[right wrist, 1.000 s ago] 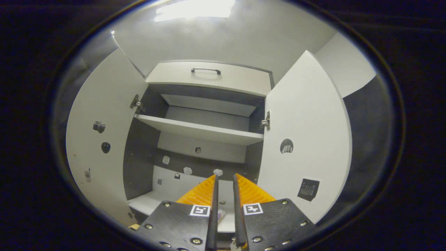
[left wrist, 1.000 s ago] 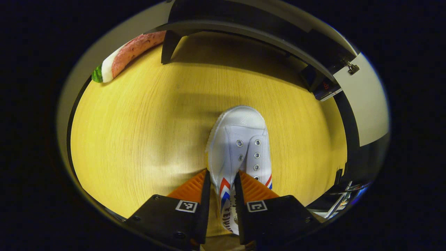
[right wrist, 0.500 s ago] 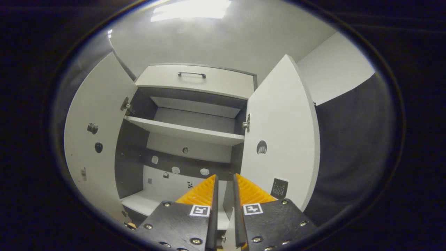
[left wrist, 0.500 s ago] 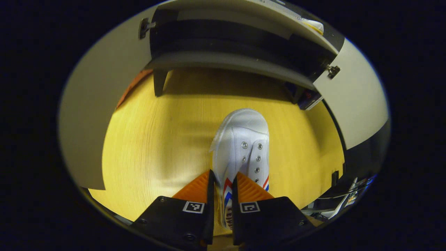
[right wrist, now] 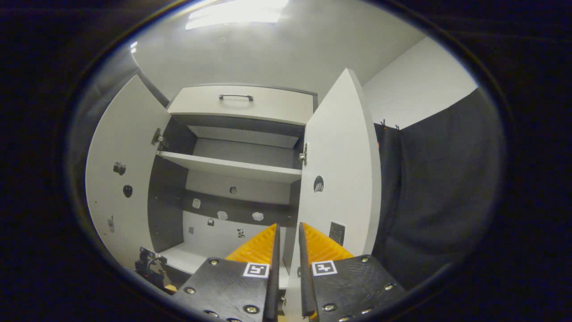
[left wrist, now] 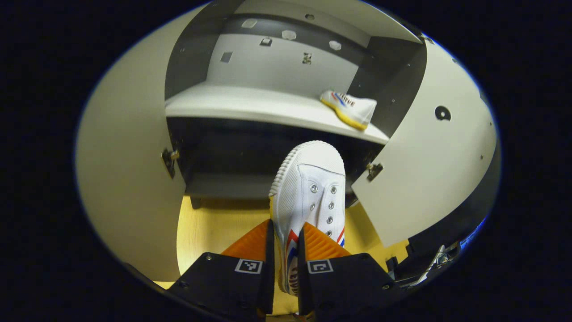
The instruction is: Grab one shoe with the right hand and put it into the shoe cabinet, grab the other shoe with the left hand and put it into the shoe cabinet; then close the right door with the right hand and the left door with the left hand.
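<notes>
Left gripper: seen in the left gripper view clamped on a white shoe, both fingers pressed against its sides near the heel; the heel itself is hidden between the fingers.
Held shoe: carried toe-forward in front of the cabinet, above the wooden floor; its toe is overlapped against the dark space under the shelf.
Other shoe: laid on the shelf at its right end, close to the cabinet's right wall; small and partly cut off by that wall's edge.
Doors: the left door and right door are both swung open; their outer edges are cut off at the rim of the view.
Right gripper: seen in the right gripper view with fingers nearly together, a narrow gap between them, nothing held; the edge of the right door is lined up behind that gap.
Cabinet interior: small marks on the back wall are too small to be made out.
Lower left, right gripper view: a dark object is partly cut off and cannot be identified.
</notes>
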Demonstrator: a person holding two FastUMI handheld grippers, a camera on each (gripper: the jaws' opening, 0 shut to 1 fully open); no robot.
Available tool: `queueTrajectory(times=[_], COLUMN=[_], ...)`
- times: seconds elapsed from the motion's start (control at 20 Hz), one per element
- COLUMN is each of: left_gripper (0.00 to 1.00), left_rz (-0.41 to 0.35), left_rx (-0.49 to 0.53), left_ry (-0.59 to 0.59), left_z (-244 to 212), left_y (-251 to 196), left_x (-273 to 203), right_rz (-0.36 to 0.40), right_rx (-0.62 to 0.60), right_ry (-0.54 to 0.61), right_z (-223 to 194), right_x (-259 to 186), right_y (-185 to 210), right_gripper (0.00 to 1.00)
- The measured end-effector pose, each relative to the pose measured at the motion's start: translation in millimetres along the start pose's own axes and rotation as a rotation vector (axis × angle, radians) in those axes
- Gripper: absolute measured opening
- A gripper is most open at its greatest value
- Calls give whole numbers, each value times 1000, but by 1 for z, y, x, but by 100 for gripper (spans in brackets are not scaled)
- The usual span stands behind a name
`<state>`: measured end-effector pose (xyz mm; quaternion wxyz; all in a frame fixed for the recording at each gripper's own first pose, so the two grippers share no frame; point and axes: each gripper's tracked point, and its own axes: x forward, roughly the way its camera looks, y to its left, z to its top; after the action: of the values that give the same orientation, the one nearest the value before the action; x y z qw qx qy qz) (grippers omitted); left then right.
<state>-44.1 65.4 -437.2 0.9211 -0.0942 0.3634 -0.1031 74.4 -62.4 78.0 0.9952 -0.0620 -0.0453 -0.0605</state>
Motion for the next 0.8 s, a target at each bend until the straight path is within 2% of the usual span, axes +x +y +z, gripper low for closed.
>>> queueTrajectory(times=[0.05,0.1,0.35,0.8], left_gripper=[19,22,22,22], left_rz=[-4,-7,-13,22], left_rx=[9,16,20,10], left_ry=[-35,-65,-198,-317], left_z=[1,1,9,19], left_y=[0,1,0,1], left_x=[1,3,-1,-11], right_rz=[5,14,31,-91], right_rx=[13,27,65,41], right_ry=[3,11,36,44], right_z=[1,0,0,8], right_x=[-4,-8,-27,-63], right_y=[-1,-1,-6,-59], right_gripper=[20,20,20,20])
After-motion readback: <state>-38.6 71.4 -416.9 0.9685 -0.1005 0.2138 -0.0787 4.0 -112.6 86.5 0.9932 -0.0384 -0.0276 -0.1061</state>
